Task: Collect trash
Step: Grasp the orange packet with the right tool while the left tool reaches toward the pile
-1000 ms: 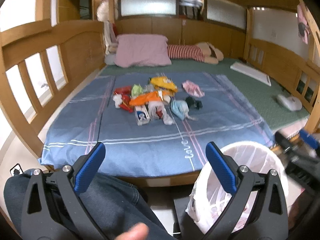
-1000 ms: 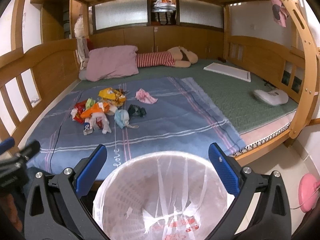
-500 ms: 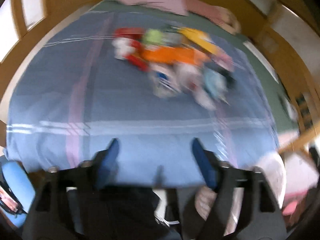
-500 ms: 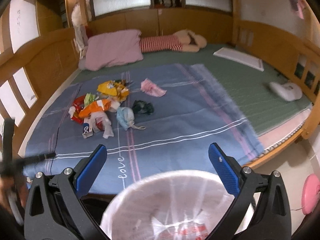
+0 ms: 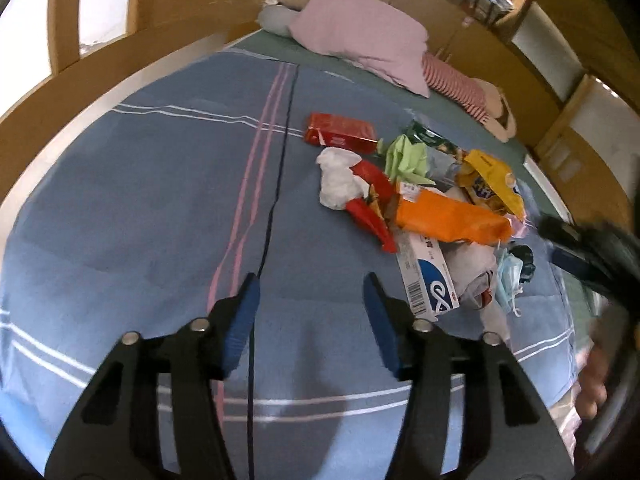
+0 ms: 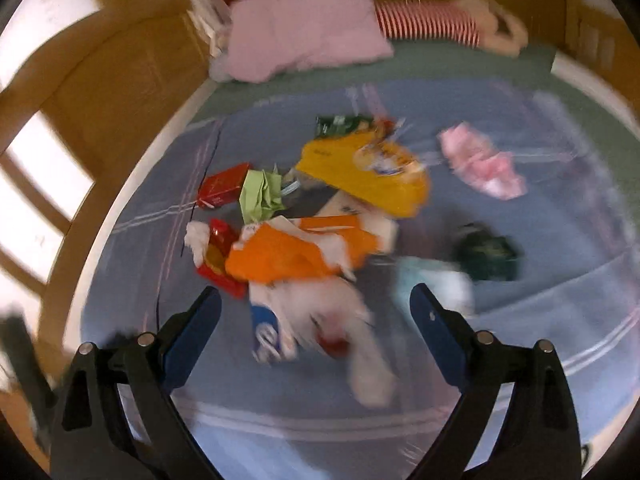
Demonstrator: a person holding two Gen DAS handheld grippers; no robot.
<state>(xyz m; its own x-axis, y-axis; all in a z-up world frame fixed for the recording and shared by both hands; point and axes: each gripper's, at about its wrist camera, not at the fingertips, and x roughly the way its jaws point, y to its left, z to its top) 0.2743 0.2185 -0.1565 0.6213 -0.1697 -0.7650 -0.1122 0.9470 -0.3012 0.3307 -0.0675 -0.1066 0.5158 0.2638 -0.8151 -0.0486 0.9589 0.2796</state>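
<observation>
Step in hand: both grippers were held over the trash pile, and a first piece was about to be picked, as far as could be judged.
Left gripper (image 5: 310, 308): the fingers were spread wide and nothing was held. It was seen above bare blue blanket (image 5: 132, 208), just left of the pile.
Right gripper (image 6: 316, 320): the fingers were spread wide too, and nothing was held. The picture was blurred, so small things could not be told well.
Trash pile: it was lying in the middle of the bed, on the blanket.
Pieces near the left gripper: a white and blue box (image 5: 428, 276), a red wrapper (image 5: 370, 204), a white tissue (image 5: 338, 178), a red box (image 5: 340, 134).
Pieces in the middle: an orange bag (image 5: 448, 216), a yellow bag (image 5: 492, 184), a green paper (image 5: 406, 158).
Pieces set apart: a pink wrapper (image 6: 482, 164) and a dark green scrap (image 6: 486, 252), off to the right of the pile.
How it would best be done: one piece at the edge should be taken first, so the pile was not pushed around.
Good first pick: the white and blue box, since it was stiff and lay nearest the left fingers (image 5: 240, 320).
Care needed: soft bags should be pinched at a fold, and the blanket should not be caught with them.
Bin: it was not seen in these pictures.
</observation>
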